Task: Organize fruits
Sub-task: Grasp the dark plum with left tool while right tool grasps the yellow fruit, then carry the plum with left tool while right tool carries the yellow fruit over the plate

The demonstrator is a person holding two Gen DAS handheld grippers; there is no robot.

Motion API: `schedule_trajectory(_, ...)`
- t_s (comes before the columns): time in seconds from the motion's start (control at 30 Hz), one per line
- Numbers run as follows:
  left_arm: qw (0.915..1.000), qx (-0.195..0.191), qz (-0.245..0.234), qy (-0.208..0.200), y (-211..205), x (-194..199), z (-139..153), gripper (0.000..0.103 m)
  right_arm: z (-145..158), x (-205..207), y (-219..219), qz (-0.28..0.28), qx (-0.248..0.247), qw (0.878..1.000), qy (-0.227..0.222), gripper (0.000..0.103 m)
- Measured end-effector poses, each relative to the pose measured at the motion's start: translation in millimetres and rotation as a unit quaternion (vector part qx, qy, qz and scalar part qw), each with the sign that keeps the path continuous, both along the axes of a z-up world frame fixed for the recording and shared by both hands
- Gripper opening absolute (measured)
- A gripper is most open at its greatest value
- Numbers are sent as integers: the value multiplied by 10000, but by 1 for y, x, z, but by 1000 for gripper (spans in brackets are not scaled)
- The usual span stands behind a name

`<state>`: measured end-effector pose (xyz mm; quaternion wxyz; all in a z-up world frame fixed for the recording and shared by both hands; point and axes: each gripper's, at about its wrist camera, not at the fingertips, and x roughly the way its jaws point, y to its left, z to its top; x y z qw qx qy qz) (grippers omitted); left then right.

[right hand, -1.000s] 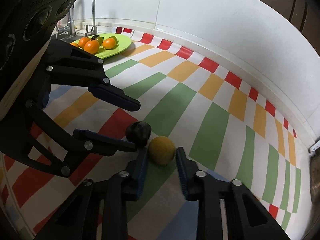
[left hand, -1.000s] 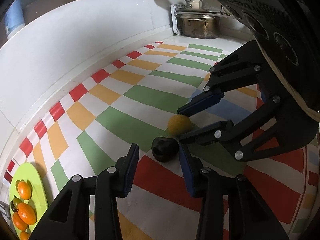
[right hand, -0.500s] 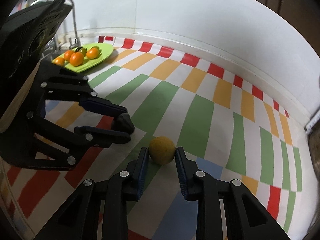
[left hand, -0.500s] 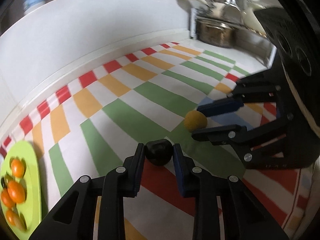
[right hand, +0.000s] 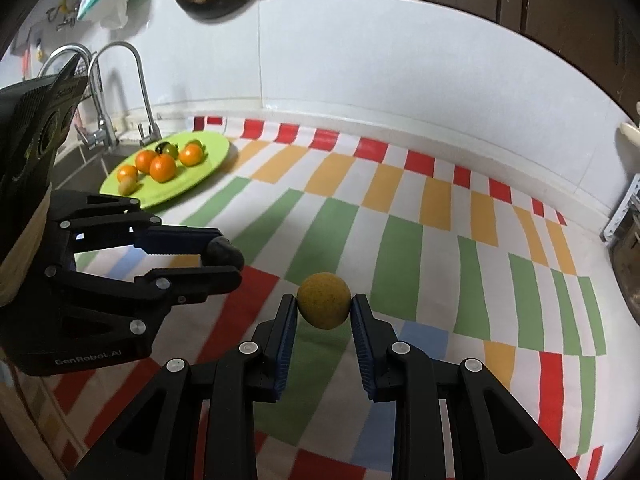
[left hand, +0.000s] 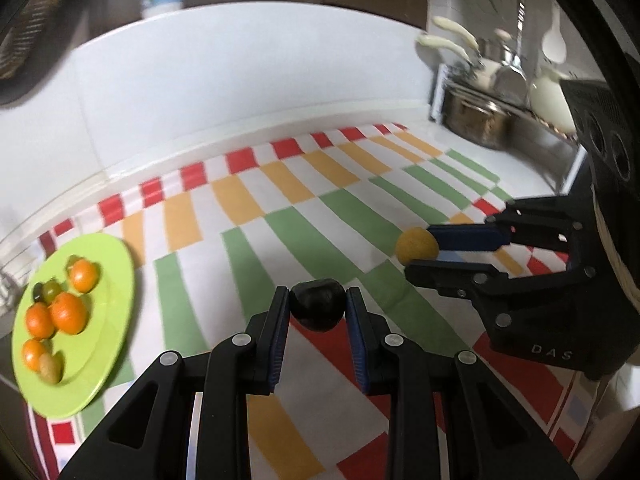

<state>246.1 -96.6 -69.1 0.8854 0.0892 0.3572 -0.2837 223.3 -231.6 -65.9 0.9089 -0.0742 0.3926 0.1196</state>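
Both fruits have come up off the cloth since a second ago, when they lay side by side between half-open pads. Now the dark fruit [left hand: 317,310] is pinched between the pads of the left hand-held gripper [left hand: 318,312], closed onto its two sides, and the yellow fruit [right hand: 324,300] is clamped the same way in the right hand-held gripper [right hand: 324,306]. Each fruit appears held just above the striped cloth [right hand: 400,240] that covers the surface, with a shadow beneath it.

In the left wrist view the yellow fruit sits at about 2 o'clock from the dark one, well apart. The green plate [left hand: 116,280] lies at 9 o'clock on the cloth's edge; in the right wrist view it is at 10 o'clock, near the tap [right hand: 136,80]. On the plate rest several oranges [right hand: 162,168], a small brownish fruit [right hand: 127,186] and some darker small fruit, too blurred to name. A metal pot [left hand: 476,120] stands at 1 o'clock in the left view, beyond the cloth.
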Motion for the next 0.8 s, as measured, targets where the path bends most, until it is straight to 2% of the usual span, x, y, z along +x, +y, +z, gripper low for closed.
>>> schedule_trajectory(0.3, 9966, -172, 661, -469, 31, -14, 25, 28, 20, -10, 18, -24, 229, 9994, -263, 29)
schedule_trajectory(0.8, 9852, -231, 1577, -628, 91, -36, 50, 28, 51, -21, 64, 92, 586, 9956, -728, 29)
